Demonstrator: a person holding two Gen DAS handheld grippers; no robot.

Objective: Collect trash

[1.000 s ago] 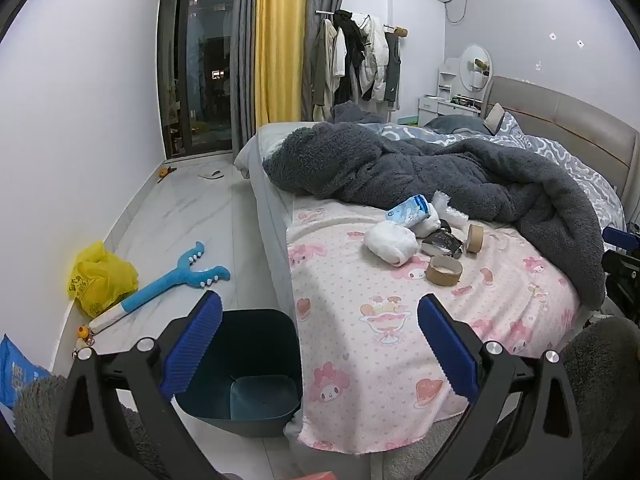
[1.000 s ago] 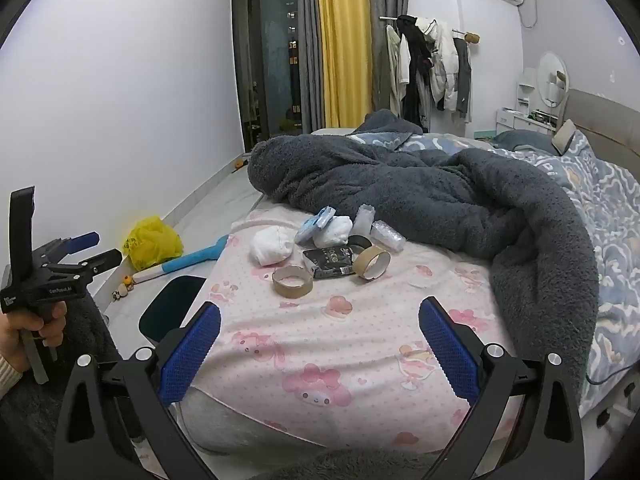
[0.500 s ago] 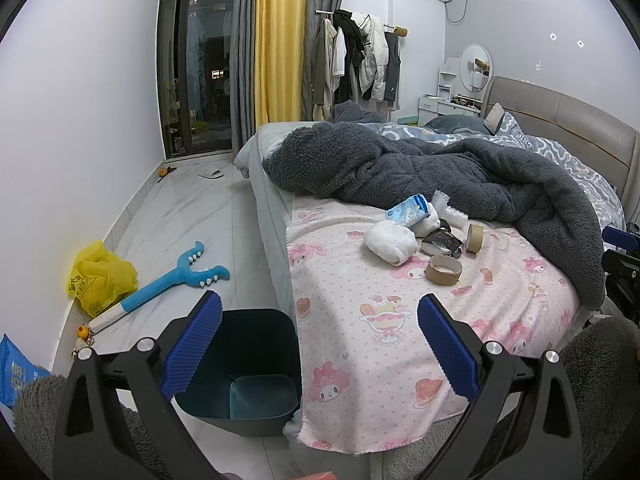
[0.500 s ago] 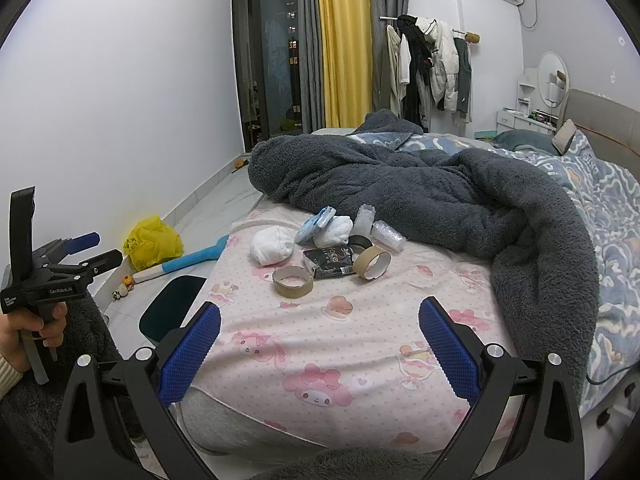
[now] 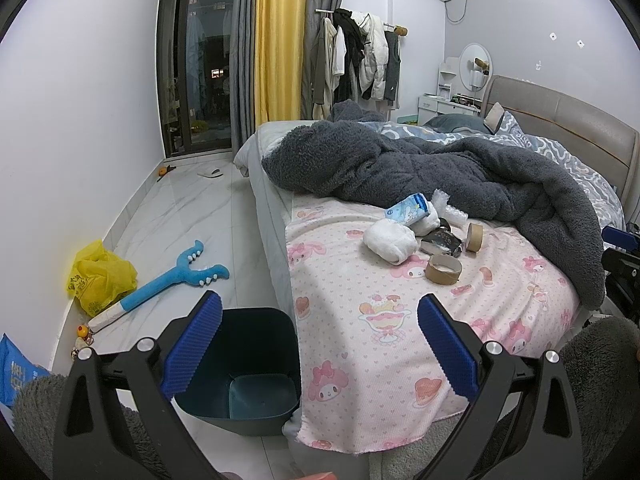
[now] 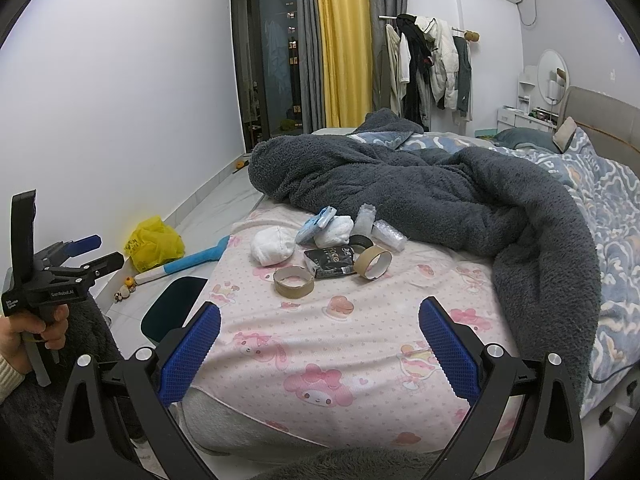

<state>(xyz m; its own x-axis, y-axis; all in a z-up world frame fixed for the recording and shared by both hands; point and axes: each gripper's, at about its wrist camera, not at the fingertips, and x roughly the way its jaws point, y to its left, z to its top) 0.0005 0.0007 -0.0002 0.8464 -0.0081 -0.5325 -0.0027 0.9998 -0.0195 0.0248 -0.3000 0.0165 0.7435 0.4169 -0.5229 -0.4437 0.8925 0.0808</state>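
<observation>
A small heap of trash lies on the pink bed sheet (image 6: 360, 344): a white wad (image 6: 273, 244), a blue packet (image 6: 316, 229), a black wrapper (image 6: 330, 262), two cardboard tape cores (image 6: 294, 281) (image 6: 373, 264) and clear plastic wrap (image 6: 387, 235). The same heap shows in the left wrist view, with the white wad (image 5: 389, 240) and a tape core (image 5: 443, 269). A dark teal bin (image 5: 244, 364) stands on the floor by the bed corner. My left gripper (image 5: 319, 346) is open above the bin's edge. My right gripper (image 6: 319, 354) is open, well short of the heap.
A dark grey fleece blanket (image 6: 460, 196) covers the bed behind the heap. On the floor lie a yellow plastic bag (image 5: 100, 278), a blue toy stick (image 5: 168, 278) and a blue packet (image 5: 16, 372). A hand (image 6: 36, 326) holds the left gripper.
</observation>
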